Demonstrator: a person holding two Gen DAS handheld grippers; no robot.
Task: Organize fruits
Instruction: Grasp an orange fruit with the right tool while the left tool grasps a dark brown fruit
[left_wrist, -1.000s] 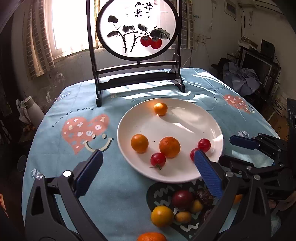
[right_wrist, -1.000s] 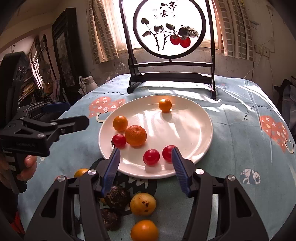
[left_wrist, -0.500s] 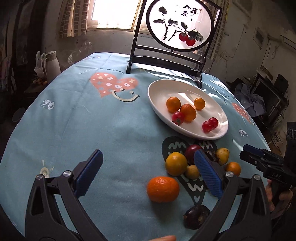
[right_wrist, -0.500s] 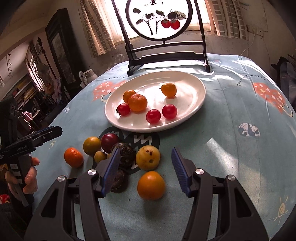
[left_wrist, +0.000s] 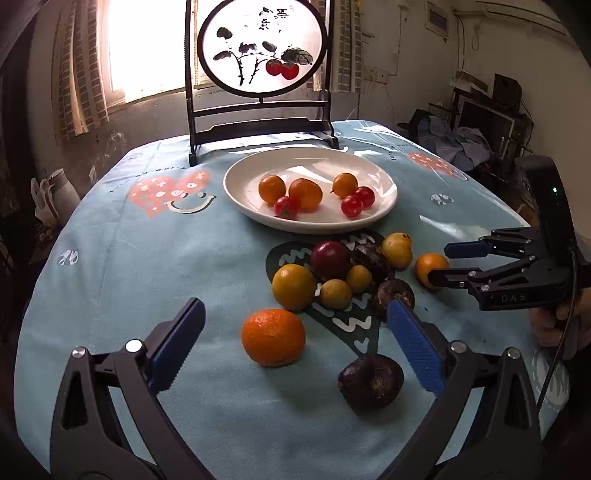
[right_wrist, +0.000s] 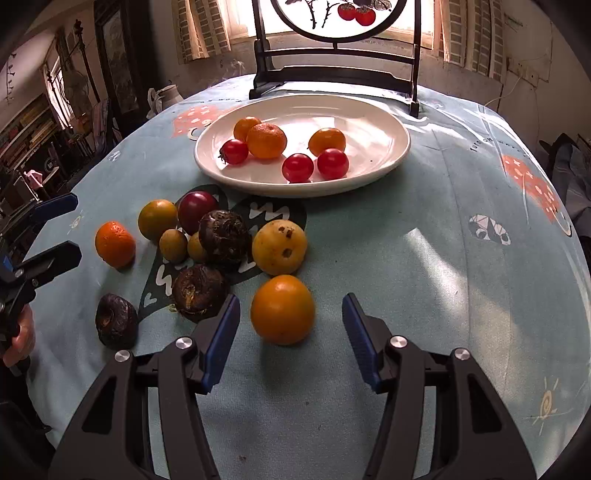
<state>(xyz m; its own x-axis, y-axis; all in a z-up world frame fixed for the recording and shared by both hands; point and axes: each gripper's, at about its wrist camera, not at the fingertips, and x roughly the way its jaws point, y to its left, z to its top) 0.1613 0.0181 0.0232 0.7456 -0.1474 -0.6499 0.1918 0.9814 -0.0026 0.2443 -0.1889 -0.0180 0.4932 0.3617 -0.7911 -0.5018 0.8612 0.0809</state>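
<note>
Since the round smooth orange fruit (right_wrist: 282, 309) lies just ahead, centred between the right gripper (right_wrist: 291, 328)'s parted, empty jaws, that hand is nearer.

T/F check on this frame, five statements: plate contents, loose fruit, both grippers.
1. The white plate holds three red cherry tomatoes. True.
2. The plate holds no orange fruit. False: three orange fruits lie in it, among them a mandarin.
3. The right gripper is shut on an orange. False: its jaws are open, with the smooth orange on the cloth ahead of them, untouched.
4. The left gripper is open and holds nothing. True.
5. All dark brown fruits sit in the plate. False: all three lie on the tablecloth, one apart from the pile.
</note>
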